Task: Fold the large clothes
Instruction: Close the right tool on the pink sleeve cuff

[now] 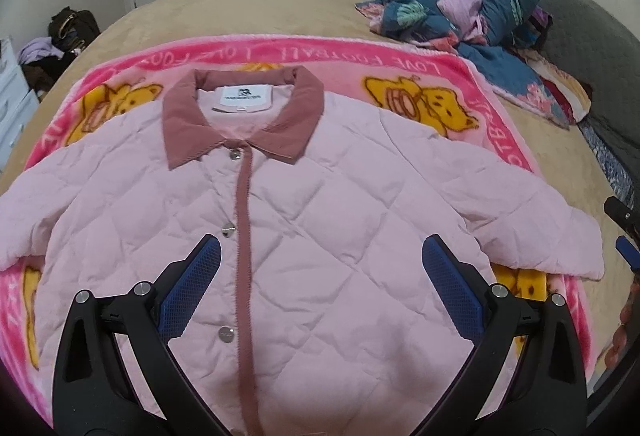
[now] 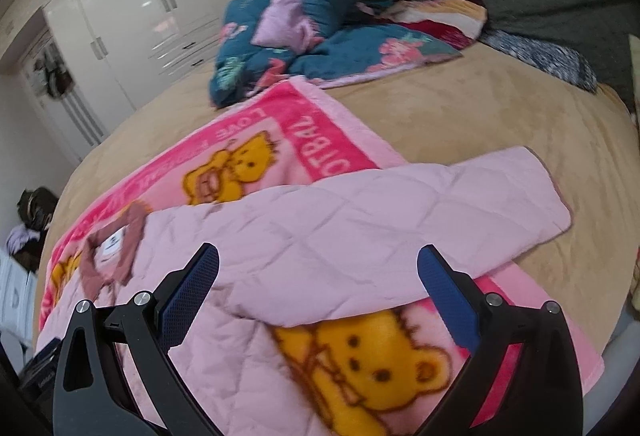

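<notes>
1. Plainly, the pink quilted jacket [image 1: 304, 220] lies flat and face up, snapped closed, on a pink bear-print blanket [image 1: 400, 59] spread over the tan bed [image 1: 280, 7], collar [image 1: 240, 115] at the far end.
2. The left gripper [image 1: 320, 260] hovers over the jacket's front, jaws spread wide and holding nothing; the dark placket runs straight away from it toward the collar.
3. The right gripper [image 2: 318, 262] is likewise parted and empty, poised above the jacket's right sleeve [image 2: 460, 203], which stretches outward to the right past the blanket's edge.
4. That sleeve's long axis crosses the body's axis, and the right gripper is clearly the nearer one, so it is probably best placed to fold the sleeve inward.
</notes>
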The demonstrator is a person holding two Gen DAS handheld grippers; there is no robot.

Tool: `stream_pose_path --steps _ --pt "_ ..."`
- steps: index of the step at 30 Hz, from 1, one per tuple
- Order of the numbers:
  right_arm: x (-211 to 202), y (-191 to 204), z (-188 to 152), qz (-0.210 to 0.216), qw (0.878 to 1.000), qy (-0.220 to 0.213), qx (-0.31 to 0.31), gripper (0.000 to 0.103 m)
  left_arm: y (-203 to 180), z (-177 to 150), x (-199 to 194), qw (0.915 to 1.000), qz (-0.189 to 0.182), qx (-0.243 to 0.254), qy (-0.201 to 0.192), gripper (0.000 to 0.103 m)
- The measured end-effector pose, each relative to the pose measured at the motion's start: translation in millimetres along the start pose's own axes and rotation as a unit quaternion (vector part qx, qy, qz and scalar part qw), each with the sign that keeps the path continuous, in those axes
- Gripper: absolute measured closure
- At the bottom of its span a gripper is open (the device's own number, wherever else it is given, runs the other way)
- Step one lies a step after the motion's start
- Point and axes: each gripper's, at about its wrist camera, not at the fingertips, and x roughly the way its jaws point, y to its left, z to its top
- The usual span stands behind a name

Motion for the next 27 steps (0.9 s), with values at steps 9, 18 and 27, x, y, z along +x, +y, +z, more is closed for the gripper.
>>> stream_pose_path --steps 9,18,27 --pt "25 -72 1 -0.05 0.994 0.008 0.101 0.004 -17 1 21 0.9998 -0.007 0.014 0.014 0.008" --pt "55 -135 -7 -0.1 0.978 0.032 0.182 0.004 -23 1 46 0.9991 -0.002 0.016 0.039 0.008" --pt "93 -196 -18 -0.083 0.951 0.065 0.289 0.004 -33 3 70 0.9979 -0.002 0.03 0.058 0.008"
